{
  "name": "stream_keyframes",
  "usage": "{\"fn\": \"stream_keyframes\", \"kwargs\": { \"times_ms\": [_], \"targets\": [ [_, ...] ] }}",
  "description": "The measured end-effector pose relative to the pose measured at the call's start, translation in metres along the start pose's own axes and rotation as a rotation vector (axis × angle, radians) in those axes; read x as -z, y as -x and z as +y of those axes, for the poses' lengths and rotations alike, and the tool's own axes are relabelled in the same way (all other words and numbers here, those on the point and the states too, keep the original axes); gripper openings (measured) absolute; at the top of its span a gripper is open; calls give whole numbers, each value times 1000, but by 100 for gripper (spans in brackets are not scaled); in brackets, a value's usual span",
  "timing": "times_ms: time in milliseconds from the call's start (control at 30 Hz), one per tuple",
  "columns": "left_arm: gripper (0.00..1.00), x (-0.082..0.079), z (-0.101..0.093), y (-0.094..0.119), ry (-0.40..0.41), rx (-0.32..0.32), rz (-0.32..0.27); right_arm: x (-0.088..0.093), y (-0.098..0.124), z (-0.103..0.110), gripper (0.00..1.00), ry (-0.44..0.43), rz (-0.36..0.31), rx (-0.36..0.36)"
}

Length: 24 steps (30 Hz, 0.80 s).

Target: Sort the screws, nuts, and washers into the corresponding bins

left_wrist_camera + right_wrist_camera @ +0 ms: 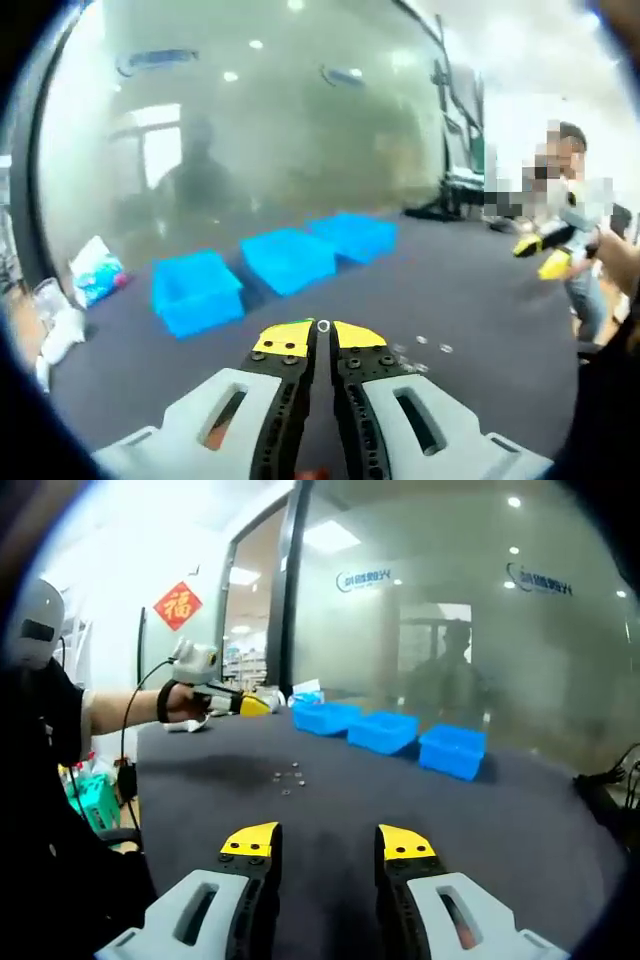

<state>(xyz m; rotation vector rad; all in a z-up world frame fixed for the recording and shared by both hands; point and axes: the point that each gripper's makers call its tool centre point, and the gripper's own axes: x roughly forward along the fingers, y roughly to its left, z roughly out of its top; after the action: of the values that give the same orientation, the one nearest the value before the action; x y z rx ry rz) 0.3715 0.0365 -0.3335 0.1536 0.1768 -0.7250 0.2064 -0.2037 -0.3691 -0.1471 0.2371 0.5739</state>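
Left tongs (322, 335) pinch washer (323, 326); three blue bins (288, 258) beyond.

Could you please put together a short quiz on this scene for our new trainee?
1. True or false: the left tool is shut on a small washer.
2. How many blue bins stand in the row on the dark table? A) two B) three C) four
3. Fill in: the jaws of the right tool stand ____, with nothing between them.

Key:
1. True. In the left gripper view a small ring sits pinched at the yellow tips.
2. B. Three sit side by side near the glass wall.
3. Open. The loose hardware lies on the table ahead of them.
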Motion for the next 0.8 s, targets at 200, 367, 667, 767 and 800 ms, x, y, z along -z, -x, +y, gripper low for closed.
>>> {"fn": "stream_keyframes", "kwargs": {
  "times_ms": [200, 367, 667, 767, 800],
  "targets": [
    [5, -21, 40, -19, -8, -115, -39, 1, 1, -2, 33, -7, -3, 5],
    [5, -30, 65, -39, 30, -170, -54, 0, 3, -1, 33, -13, -9, 0],
    [4, -48, 120, -71, 50, -280, -55, 2, 5, -5, 33, -21, -9, 10],
    [4, -51, 134, -81, 45, -304, -50, 2, 6, -7, 33, -24, -14, 13],
    [4, -51, 138, -85, 52, -305, -45, 2, 6, -6, 33, -23, -15, 13]
  ]
}}
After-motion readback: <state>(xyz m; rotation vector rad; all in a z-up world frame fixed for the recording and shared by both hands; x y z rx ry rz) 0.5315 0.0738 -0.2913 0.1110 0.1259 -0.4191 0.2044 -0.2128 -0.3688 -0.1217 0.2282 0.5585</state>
